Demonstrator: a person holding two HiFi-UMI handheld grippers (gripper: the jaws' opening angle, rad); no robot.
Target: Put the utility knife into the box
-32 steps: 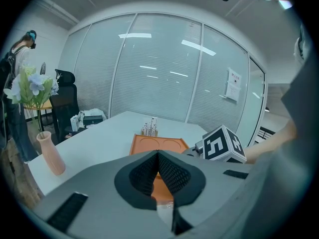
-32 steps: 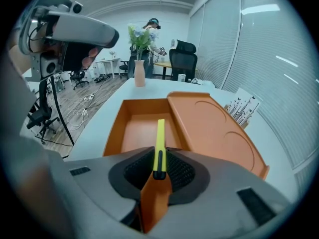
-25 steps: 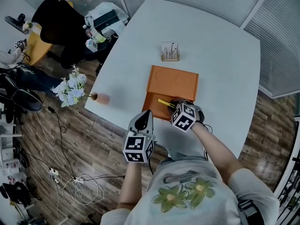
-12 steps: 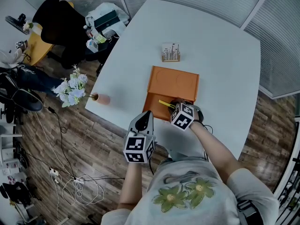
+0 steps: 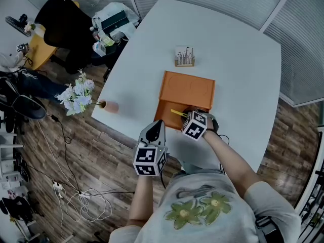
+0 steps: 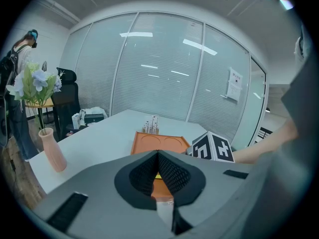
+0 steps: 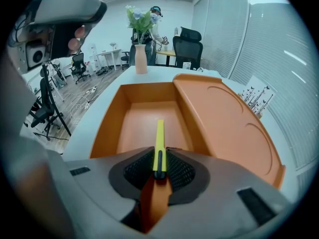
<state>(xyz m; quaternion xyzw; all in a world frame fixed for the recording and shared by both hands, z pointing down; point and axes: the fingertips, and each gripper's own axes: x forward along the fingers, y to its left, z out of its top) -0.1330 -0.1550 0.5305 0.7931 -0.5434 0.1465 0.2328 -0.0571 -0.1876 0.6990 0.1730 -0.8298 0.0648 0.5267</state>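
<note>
Right tool (image 7: 158, 167) grips a slim yellow utility knife (image 7: 159, 133), pointing down into the open orange box (image 7: 107, 126) on the bench (image 5: 238, 59).
The knife looks light, stiff and smooth, so it may pivot; hold it mid-handle. The left tool (image 6: 158, 156) is closed and empty.

The box (image 5: 168, 115) sits at the lower edge of the table (image 5: 238, 59), frame centre, its lid (image 5: 187, 89) just above; the utility knife (image 5: 177, 112) is over the box. Higher up stands a card stand (image 5: 184, 56), leftward a vase (image 5: 110, 107).
</note>
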